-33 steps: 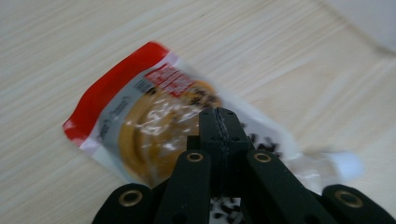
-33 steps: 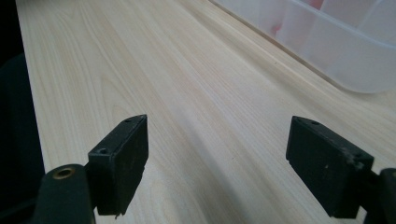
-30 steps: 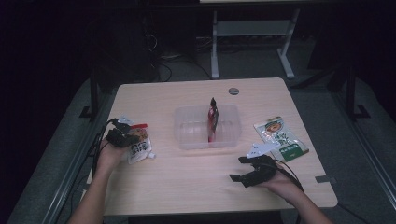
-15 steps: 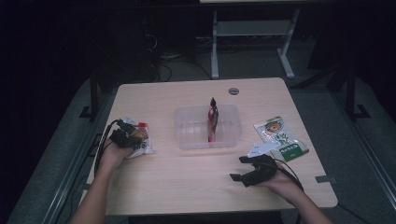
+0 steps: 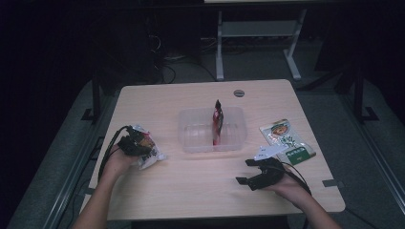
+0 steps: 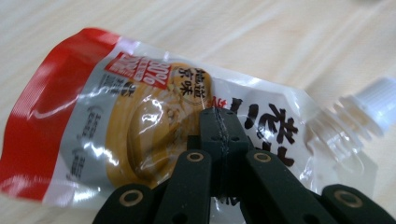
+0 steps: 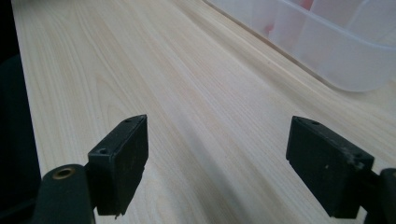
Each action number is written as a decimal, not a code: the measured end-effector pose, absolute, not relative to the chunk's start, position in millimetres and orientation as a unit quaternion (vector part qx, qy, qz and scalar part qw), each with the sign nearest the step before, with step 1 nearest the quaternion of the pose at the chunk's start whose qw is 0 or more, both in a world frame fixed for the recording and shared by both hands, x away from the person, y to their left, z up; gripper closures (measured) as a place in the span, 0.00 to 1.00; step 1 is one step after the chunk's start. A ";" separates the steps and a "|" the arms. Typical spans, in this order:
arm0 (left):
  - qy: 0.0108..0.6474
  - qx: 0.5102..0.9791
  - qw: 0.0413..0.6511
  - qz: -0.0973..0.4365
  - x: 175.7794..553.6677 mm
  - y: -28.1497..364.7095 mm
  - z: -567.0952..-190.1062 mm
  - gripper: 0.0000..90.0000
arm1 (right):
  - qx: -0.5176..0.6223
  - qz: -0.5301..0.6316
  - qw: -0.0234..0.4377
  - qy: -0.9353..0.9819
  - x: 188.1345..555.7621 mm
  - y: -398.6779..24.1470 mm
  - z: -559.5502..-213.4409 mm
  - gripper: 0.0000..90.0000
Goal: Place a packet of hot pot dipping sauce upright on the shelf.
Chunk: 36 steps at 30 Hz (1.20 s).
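While the right tongs (image 5: 250,171) sit wide and idle on the surface (image 5: 200,191), the left tongs (image 5: 135,143) (clamped on the spouted pouch (image 6: 154,135)) have lifted it off the left edge, likely bound for the clear tub (image 5: 191,138).

A tub (image 5: 191,143) stood at the middle of the table (image 5: 191,191), with a packet (image 5: 217,125) upright inside it toward its right half. Left of the tub, near the table's left edge, lay a spouted pouch (image 6: 154,135). Right of the tub lay a flat sachet (image 5: 286,141), and a small disc (image 5: 239,93) sat behind the tub near the far edge.
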<state>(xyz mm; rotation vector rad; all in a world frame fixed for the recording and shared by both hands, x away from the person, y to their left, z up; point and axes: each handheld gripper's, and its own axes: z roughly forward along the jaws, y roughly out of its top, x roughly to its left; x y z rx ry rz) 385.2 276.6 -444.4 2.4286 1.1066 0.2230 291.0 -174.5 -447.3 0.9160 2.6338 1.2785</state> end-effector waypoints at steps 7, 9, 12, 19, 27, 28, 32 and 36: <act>0.385 0.889 0.247 0.035 373.4 264.0 -444.8 1.00 | 0.299 0.416 0.040 0.858 291.2 -175.6 -446.7 0.23; 0.377 0.891 0.250 0.024 370.4 259.9 -445.1 1.00 | 0.298 0.415 0.040 0.858 291.2 -175.8 -446.6 0.23; 0.364 0.896 0.253 0.005 365.3 251.8 -445.2 1.00 | 0.298 0.414 0.041 0.859 291.2 -175.6 -446.4 0.23; 0.323 0.912 0.251 -0.005 349.4 226.0 -444.4 1.00 | 0.297 0.413 0.044 0.860 291.3 -176.2 -446.1 0.23; 0.271 0.928 0.256 -0.020 337.2 191.7 -444.9 1.00 | 0.297 0.410 0.044 0.861 290.9 -175.4 -445.9 0.23; 0.268 0.929 0.256 -0.021 336.8 189.8 -444.8 1.00 | 0.297 0.410 0.044 0.861 291.0 -175.3 -445.9 0.23; 0.266 0.927 0.264 -0.022 337.7 190.7 -443.0 1.00 | 0.299 0.409 0.044 0.861 290.4 -175.0 -445.2 0.23; 0.273 0.920 0.282 -0.006 342.6 200.6 -434.0 1.00 | 0.299 0.408 0.045 0.861 290.5 -175.3 -444.9 0.23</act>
